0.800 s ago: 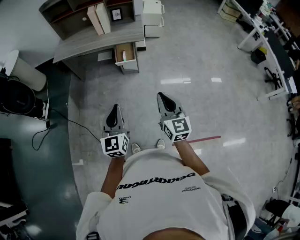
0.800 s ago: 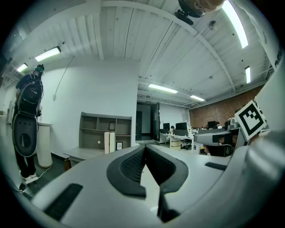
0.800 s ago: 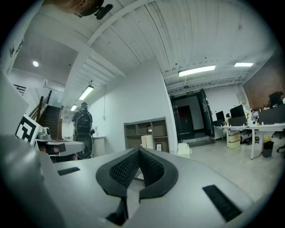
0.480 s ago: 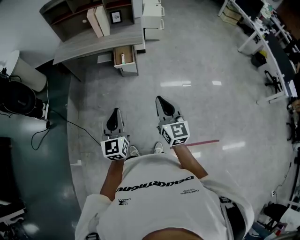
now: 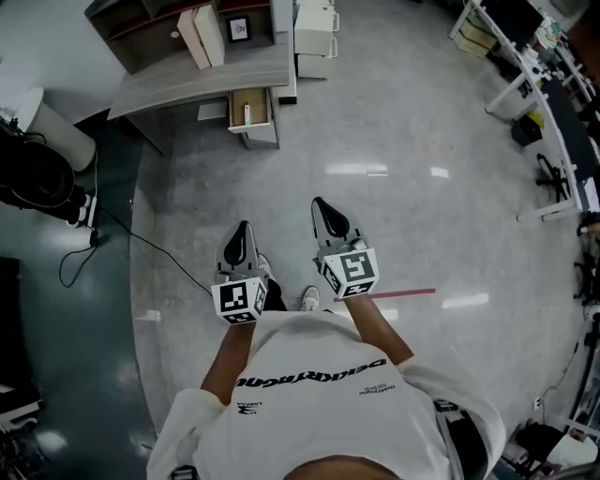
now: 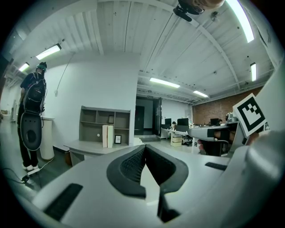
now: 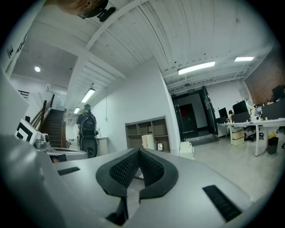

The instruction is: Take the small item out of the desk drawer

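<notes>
The grey desk (image 5: 197, 80) stands far ahead at the upper left of the head view, its drawer (image 5: 250, 112) pulled open over the floor. A small pale item (image 5: 247, 113) lies inside the drawer. My left gripper (image 5: 242, 227) and right gripper (image 5: 320, 202) are held side by side at waist height, well short of the desk, both pointing toward it. Each is shut with nothing between its jaws. In the left gripper view the jaw tips (image 6: 144, 147) meet, with the desk (image 6: 91, 147) small beyond them. The right gripper (image 7: 138, 151) also shows its jaws meeting.
A shelf unit (image 5: 164, 23) with binders stands on the desk, and a white cabinet (image 5: 314, 33) is beside it. A cable (image 5: 141, 246) runs over the floor at the left. Another person with a backpack (image 6: 32, 111) stands at the left. Office desks (image 5: 539, 103) line the right side.
My left gripper has shifted a little right, nearer the right gripper. The person's feet have stepped forward beneath the grippers. Both grippers stay shut and empty.
</notes>
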